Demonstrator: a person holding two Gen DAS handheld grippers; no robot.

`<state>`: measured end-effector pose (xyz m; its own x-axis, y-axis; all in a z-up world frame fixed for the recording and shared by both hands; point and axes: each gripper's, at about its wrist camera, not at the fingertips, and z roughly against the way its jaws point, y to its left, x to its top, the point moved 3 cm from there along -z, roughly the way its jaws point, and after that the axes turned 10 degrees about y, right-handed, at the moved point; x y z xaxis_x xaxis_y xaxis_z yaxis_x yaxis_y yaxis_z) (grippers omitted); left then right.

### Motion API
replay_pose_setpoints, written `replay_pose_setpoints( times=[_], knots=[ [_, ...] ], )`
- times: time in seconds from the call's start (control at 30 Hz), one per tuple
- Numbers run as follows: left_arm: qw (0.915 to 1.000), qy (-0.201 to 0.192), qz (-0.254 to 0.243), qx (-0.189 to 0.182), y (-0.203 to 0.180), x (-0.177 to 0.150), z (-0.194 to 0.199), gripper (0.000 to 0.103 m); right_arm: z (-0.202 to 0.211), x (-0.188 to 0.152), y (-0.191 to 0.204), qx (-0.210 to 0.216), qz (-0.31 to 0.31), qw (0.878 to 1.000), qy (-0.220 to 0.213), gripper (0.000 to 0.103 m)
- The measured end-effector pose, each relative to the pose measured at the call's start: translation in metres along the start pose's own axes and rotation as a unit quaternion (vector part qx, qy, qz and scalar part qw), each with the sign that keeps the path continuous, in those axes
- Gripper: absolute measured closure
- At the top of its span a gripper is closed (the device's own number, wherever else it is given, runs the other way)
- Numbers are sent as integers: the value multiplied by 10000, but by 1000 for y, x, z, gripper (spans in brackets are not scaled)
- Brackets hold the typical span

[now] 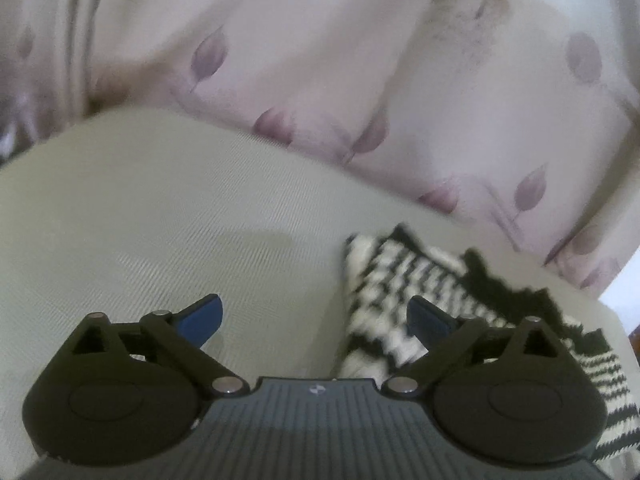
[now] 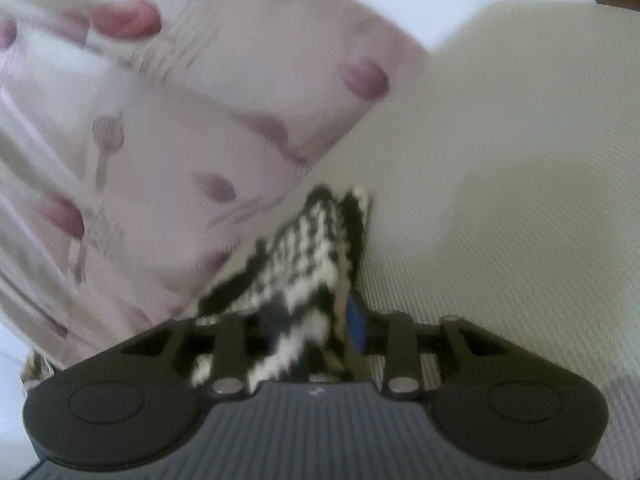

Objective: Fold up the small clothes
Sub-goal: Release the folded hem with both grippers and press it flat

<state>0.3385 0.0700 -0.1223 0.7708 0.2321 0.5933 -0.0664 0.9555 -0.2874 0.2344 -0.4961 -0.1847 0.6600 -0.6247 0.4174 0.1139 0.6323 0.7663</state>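
A small black-and-white zigzag knit garment [image 1: 404, 284] lies bunched on a beige ribbed cushion [image 1: 160, 216], at the right of the left wrist view. My left gripper [image 1: 314, 320] is open and empty, its blue fingertips [image 1: 202, 318] spread wide; the right one overlaps the garment's left edge. In the right wrist view my right gripper [image 2: 316, 328] is shut on the knit garment [image 2: 312, 248], which stands up out of the jaws in a blurred fold. One blue pad [image 2: 356, 326] shows beside the cloth.
A pale pink sheet with purple leaf prints [image 1: 320, 80] lies behind the cushion and fills the left of the right wrist view [image 2: 140, 140]. The cushion [image 2: 500, 200] spreads to the right there. A white wall and dark wood edge show at the far right.
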Motion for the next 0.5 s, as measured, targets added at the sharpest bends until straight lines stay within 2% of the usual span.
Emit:
replay_pose_setpoints(
  times=[0.03, 0.07, 0.1, 0.13, 0.3, 0.33, 0.37, 0.4, 0.43, 0.47, 0.5],
  knots=[
    [9999, 136, 83, -44, 7, -4, -4, 6, -2, -3, 0, -50, 16, 10000, 47, 42],
    [9993, 307, 166, -146, 12, -6, -8, 6, -5, -5, -1, -61, 12, 9999, 92, 39],
    [9980, 484, 240, -315, 16, -10, -12, 5, -7, -6, 0, -43, 41, 9999, 110, 40],
    [9983, 421, 126, -389, 15, -12, -11, 5, -9, -7, 2, -56, 111, 9998, 135, 39],
    [9918, 759, -699, -757, -8, -8, -22, 2, -36, -4, 22, -39, 522, 9973, 520, 40],
    [9889, 827, -961, -769, -16, -8, -25, 3, -40, -5, 24, -50, 573, 9969, 539, 41],
    [9875, 820, -1146, -703, -23, -9, -26, 6, -43, -6, 26, -76, 616, 9967, 521, 47],
    [9869, 765, -1289, -598, -28, -13, -26, 15, -47, -7, 27, -174, 658, 9961, 565, 78],
    [9857, 699, -1453, -479, -34, -15, -25, 27, -53, -9, 26, -218, 613, 9954, 704, 79],
    [9837, 689, -1567, -543, -40, -17, -23, 59, -52, -9, 26, -205, 629, 9955, 674, 80],
    [9819, 827, -1464, -870, -42, -17, -21, 76, -52, -10, 28, -258, 721, 9949, 662, 81]
  ],
)
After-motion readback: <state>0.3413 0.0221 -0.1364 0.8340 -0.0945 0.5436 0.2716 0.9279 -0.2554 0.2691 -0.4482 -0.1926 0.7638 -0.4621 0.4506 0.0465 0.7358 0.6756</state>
